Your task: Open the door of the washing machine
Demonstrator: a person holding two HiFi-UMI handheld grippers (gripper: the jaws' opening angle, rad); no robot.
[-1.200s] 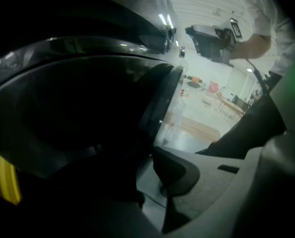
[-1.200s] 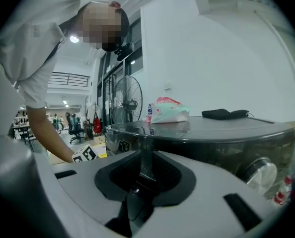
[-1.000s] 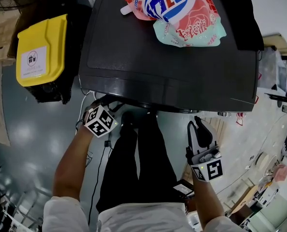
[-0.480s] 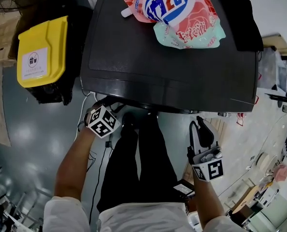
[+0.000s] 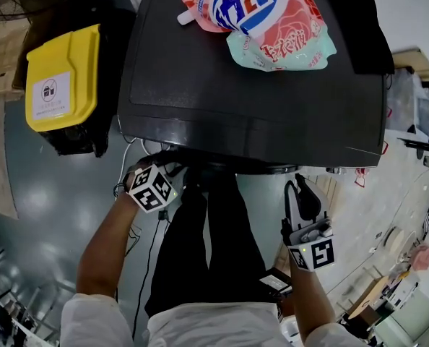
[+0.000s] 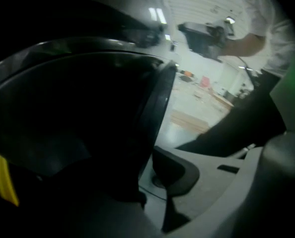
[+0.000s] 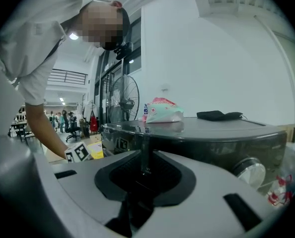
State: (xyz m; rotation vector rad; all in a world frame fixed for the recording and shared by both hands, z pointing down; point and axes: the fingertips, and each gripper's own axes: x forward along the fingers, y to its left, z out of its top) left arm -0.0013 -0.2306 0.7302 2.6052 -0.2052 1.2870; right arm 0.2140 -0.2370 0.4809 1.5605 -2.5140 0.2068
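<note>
Grey glossy floor (image 5: 41,186) lay below the dark washing machine (image 5: 258,100). Its door (image 6: 88,123) stood rim-first between my left gripper's (image 6: 146,157) jaws, which had just been closing and clamped that rim. One jaw was lost in shadow. My right gripper (image 7: 145,155) hung beside the machine, jaws slightly parted, empty.

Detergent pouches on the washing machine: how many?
2. The red-and-blue spouted pouch lies partly over the teal-and-pink pouch, both at the far side of the washing machine's top. Others could be hidden beneath.
</note>
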